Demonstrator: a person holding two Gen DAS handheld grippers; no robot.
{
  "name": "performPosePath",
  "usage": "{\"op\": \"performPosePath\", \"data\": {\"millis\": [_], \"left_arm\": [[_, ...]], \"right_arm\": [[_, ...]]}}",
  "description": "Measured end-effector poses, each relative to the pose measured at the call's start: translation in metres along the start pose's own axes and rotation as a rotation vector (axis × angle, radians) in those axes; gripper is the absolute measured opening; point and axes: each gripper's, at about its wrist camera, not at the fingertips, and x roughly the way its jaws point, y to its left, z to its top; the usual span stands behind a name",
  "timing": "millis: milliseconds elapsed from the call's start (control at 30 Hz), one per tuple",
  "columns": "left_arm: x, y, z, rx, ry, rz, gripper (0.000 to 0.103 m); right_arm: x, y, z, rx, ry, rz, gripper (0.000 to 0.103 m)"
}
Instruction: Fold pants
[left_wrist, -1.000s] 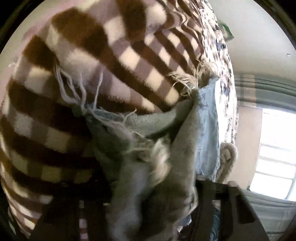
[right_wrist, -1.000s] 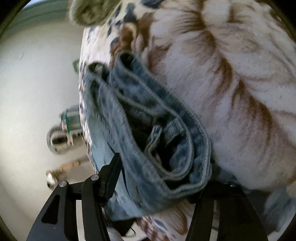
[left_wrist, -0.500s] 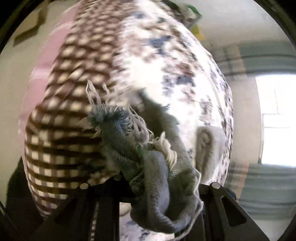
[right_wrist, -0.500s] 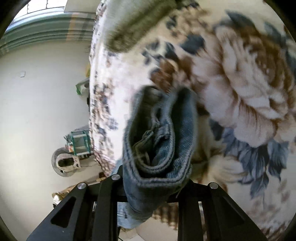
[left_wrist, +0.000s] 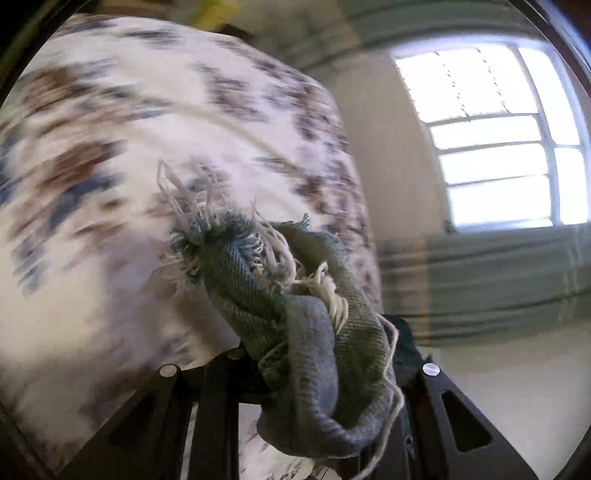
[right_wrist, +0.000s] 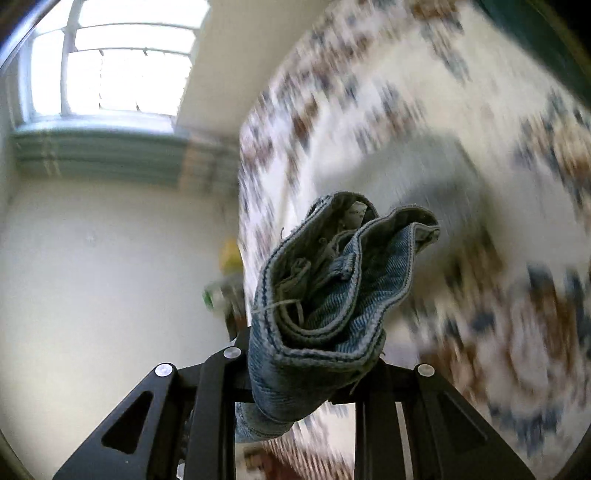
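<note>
The pants are blue denim jeans. In the left wrist view my left gripper (left_wrist: 314, 384) is shut on the frayed leg hems (left_wrist: 295, 295), bunched and lifted off the bed. In the right wrist view my right gripper (right_wrist: 306, 373) is shut on the folded waistband (right_wrist: 325, 295), also held up in the air. The rest of the jeans hangs below both grippers, out of sight.
A floral blanket (left_wrist: 147, 129) covers the bed, blurred by motion, also in the right wrist view (right_wrist: 461, 184). A bright window (left_wrist: 498, 140) with a green striped curtain (left_wrist: 498, 280) below it is on the wall. A pale wall (right_wrist: 92, 277) lies beside the bed.
Both grippers have lifted the jeans off the bed and swung round; the brown checked blanket has left the left view and the window has come into both views.
</note>
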Motion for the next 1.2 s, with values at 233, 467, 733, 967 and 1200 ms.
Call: {"op": "performPosePath", "data": {"millis": [233,467,733,967,1200], "left_arm": [[0.159,-0.016,0.05,0.23,0.09,0.01,0.019],[0.24,0.094,0.017,0.266,0.242,0.231,0.02],[0.226,0.112,-0.002,0.277,0.284,0.255,0.024],[0.203,0.071,-0.003,0.54,0.229,0.48,0.059],[0.149,0.03,-0.037,0.842,0.123,0.669,0.087]], "right_arm": [[0.072,-0.039,0.074,-0.003,-0.122,-0.038,0.023],[0.136,-0.158,0.04,0.081,-0.029,-0.204,0.024],[0.148,-0.179,0.037,0.117,-0.006,-0.236,0.027],[0.142,-0.147,0.025,-0.055,0.036,-0.481,0.046],[0.094,-0.071,-0.024,-0.342,-0.057,-0.74,0.081]]}}
